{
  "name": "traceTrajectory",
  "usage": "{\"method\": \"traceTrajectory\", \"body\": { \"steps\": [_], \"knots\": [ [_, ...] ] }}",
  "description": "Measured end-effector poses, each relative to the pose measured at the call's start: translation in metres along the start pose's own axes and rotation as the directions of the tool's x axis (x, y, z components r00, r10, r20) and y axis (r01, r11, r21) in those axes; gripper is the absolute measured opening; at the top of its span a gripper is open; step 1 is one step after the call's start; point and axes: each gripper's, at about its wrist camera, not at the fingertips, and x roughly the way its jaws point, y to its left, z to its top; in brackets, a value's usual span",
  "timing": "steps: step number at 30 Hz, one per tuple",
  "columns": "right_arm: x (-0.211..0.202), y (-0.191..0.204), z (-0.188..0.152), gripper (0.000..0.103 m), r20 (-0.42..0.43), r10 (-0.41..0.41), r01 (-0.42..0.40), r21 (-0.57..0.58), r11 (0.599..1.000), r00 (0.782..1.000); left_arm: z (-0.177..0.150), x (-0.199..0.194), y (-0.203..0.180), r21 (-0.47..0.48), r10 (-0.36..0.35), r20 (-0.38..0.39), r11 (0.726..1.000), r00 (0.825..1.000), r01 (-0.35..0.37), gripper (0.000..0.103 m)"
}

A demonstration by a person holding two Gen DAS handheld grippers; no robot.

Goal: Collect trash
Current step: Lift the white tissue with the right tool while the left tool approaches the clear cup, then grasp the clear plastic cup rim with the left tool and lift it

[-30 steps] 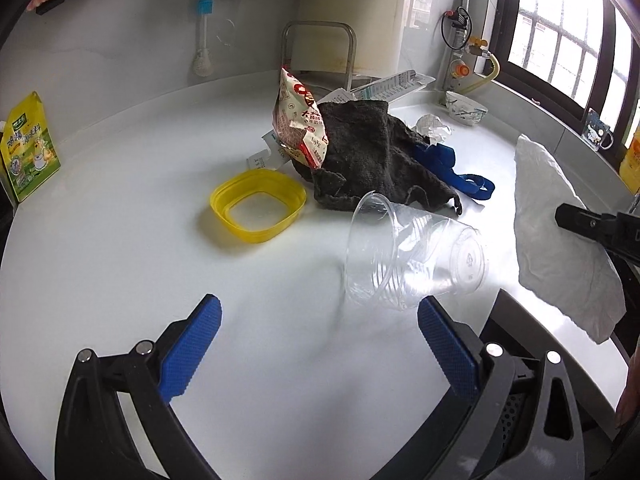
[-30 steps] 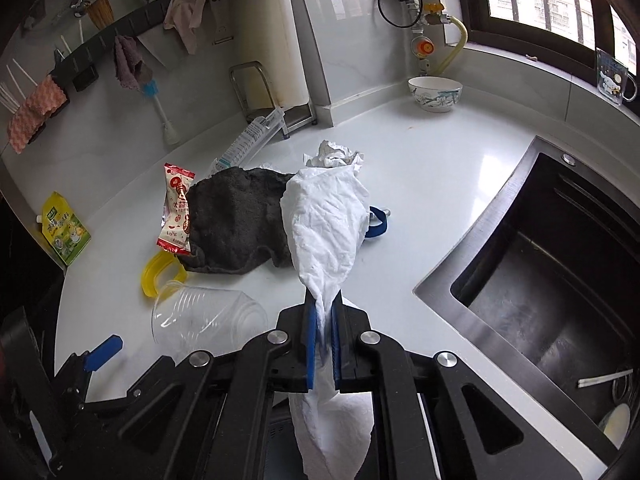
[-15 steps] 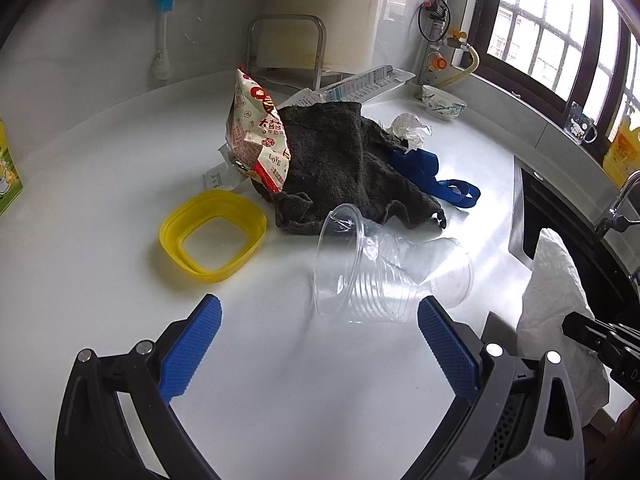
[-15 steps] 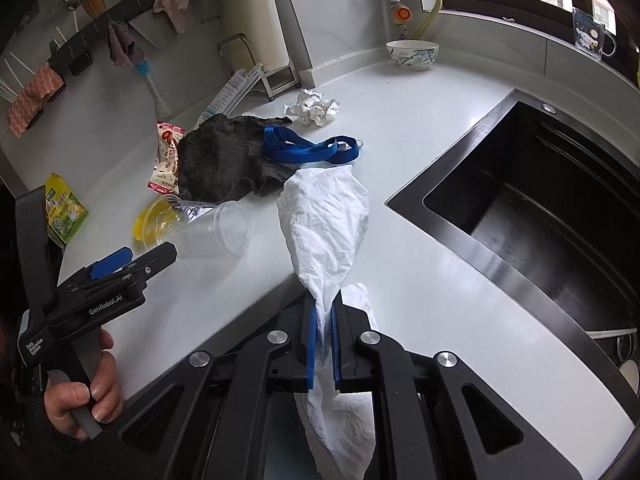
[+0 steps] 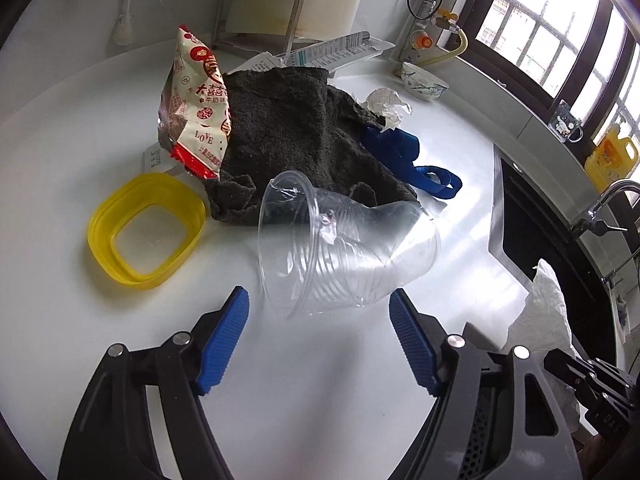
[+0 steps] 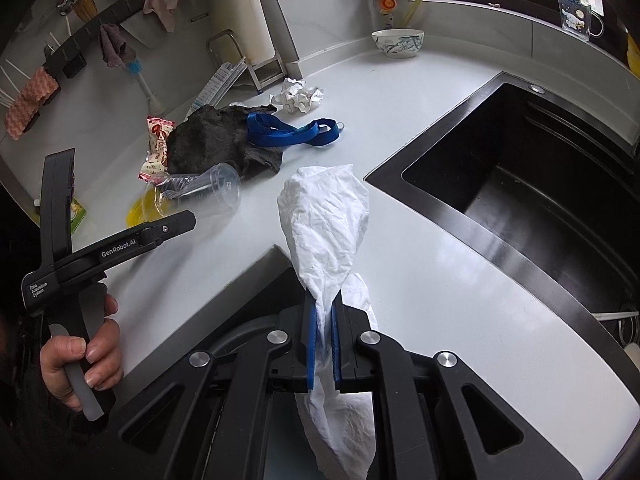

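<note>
White counter (image 5: 80,128), crumpled white tissue (image 6: 326,224) (creased) pinched in right gripper (image 6: 325,336) — left gripper (image 5: 320,340) wide

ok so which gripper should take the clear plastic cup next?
Left. The left gripper is open and empty, aimed at the clear plastic cup lying on its side just ahead of it. The right gripper is shut on the white tissue, off the counter edge.
</note>
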Motion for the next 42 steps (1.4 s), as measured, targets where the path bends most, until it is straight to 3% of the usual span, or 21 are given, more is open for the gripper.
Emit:
{"method": "traceTrajectory", "body": {
  "steps": [4, 7, 8, 10, 22, 42],
  "knots": [
    [-0.003, -0.002, -0.001, 0.006, 0.007, -0.004, 0.004, 0.008, 1.0, 1.0, 0.0, 0.002, -0.003, 0.013, -0.011, -0.007, 1.0, 1.0, 0.012, 0.053],
    [-0.005, -0.003, -0.003, 0.006, 0.011, -0.007, 0.007, 0.009, 1.0, 1.0, -0.002, 0.001, -0.003, 0.007, -0.039, -0.01, 0.999, 0.999, 0.039, 0.048],
    [-0.005, -0.003, -0.003, 0.006, 0.011, -0.007, 0.007, 0.01, 1.0, 1.0, -0.003, 0.001, -0.002, 0.001, -0.051, -0.012, 0.999, 0.999, 0.051, 0.034],
    [-0.007, -0.003, -0.005, 0.006, 0.013, -0.008, 0.008, 0.01, 1.0, 1.0, -0.005, 0.001, -0.001, -0.006, -0.06, -0.023, 0.998, 0.998, 0.06, 0.019],
    [-0.009, -0.002, -0.008, 0.006, 0.017, 0.0, 0.0, 0.013, 1.0, 1.0, -0.014, -0.026, -0.003, 0.007, 0.011, 0.064, 1.0, 0.998, -0.011, 0.005],
    [-0.03, 0.005, -0.014, 0.006, 0.05, 0.022, -0.021, -0.009, 1.0, 0.999, -0.026, -0.094, -0.012, 0.035, 0.11, 0.201, 0.992, 0.973, -0.12, 0.003]
  ]
}}
